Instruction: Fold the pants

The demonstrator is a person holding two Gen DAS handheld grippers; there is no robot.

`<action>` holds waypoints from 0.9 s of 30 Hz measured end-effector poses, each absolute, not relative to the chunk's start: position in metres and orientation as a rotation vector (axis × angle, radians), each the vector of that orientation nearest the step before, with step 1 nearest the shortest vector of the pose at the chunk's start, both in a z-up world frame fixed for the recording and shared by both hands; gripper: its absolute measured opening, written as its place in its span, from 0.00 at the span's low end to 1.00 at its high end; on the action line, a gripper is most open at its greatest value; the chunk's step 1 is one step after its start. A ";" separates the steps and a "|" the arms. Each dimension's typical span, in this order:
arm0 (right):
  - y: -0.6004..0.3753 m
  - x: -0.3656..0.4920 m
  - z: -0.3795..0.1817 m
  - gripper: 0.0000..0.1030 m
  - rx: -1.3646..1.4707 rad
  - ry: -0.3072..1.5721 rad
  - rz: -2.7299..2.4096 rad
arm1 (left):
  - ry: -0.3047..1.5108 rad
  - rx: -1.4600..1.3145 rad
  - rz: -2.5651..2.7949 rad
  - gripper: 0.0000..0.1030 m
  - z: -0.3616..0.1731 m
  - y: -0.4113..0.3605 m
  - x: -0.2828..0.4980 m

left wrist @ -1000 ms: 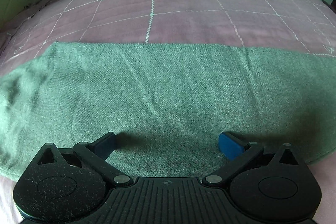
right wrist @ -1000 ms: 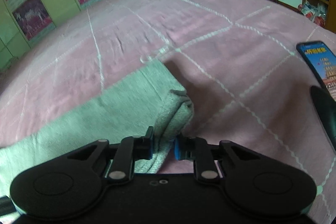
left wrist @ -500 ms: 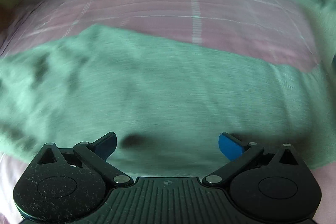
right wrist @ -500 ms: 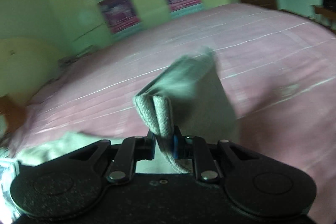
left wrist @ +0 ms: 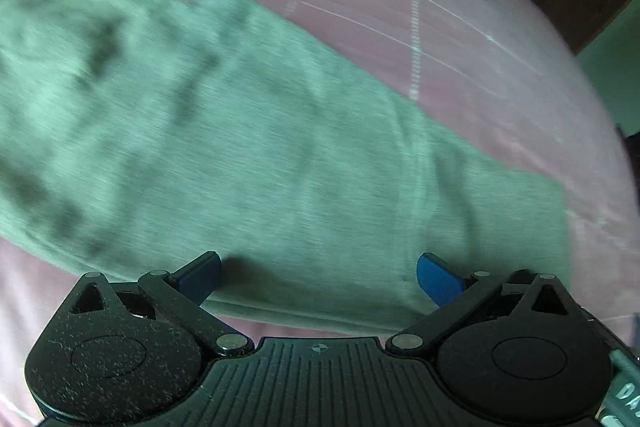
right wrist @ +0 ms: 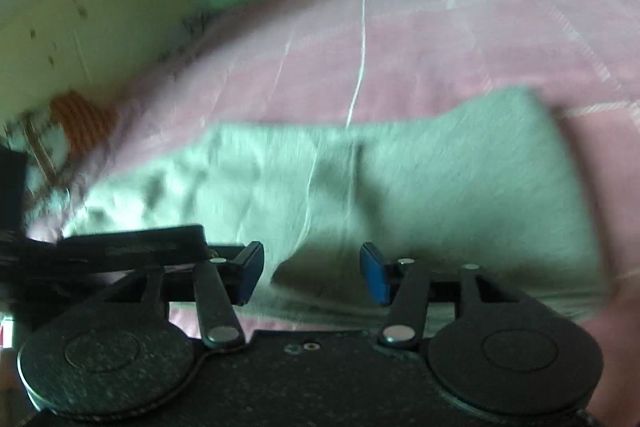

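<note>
Left wrist view
Left gripper (left wrist: 319,277): jaws spread wide, nothing between them, hovering over the near edge of the pants.
Pants (left wrist: 248,147): green cloth lying flat across the pink bedspread (left wrist: 460,27), running from the far left to the near right, a few dark creases on its left part.

Right wrist view
Right gripper (right wrist: 312,273): jaws parted to a middling gap, holding nothing, over the cloth's near edge.
Pants (right wrist: 440,187): spread on the bedspread (right wrist: 420,47), wrinkled at the left, smoother at the right; picture blurred.
Left gripper (right wrist: 132,239): a dark shape at the left edge, just beside the right tool.
</note>
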State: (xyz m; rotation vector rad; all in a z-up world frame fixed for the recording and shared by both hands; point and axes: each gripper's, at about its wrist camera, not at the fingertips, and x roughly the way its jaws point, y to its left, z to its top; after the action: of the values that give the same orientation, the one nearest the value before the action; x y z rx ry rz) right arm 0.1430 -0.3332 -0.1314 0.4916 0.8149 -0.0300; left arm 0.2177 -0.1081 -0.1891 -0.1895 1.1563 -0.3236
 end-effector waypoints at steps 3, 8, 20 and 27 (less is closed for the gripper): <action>-0.356 0.120 -0.117 0.51 0.510 0.741 -0.099 | 1.172 -0.227 -0.356 1.00 -0.192 -0.120 0.215; -0.384 0.096 -0.118 0.52 0.563 0.707 -0.177 | 1.177 -0.300 -0.381 0.92 -0.194 -0.127 0.212; -0.398 0.075 -0.132 0.52 0.641 0.666 -0.244 | 1.210 -0.354 -0.429 0.33 -0.199 -0.159 0.207; -0.417 0.071 -0.127 0.53 0.628 0.638 -0.370 | 1.105 -0.365 -0.447 0.18 -0.165 -0.136 0.221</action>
State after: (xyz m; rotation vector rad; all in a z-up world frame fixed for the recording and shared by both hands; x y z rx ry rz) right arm 0.0713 -0.4168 -0.1273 0.6283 0.6381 -0.3698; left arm 0.2209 -0.1364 -0.1649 -0.3653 1.1046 -0.4470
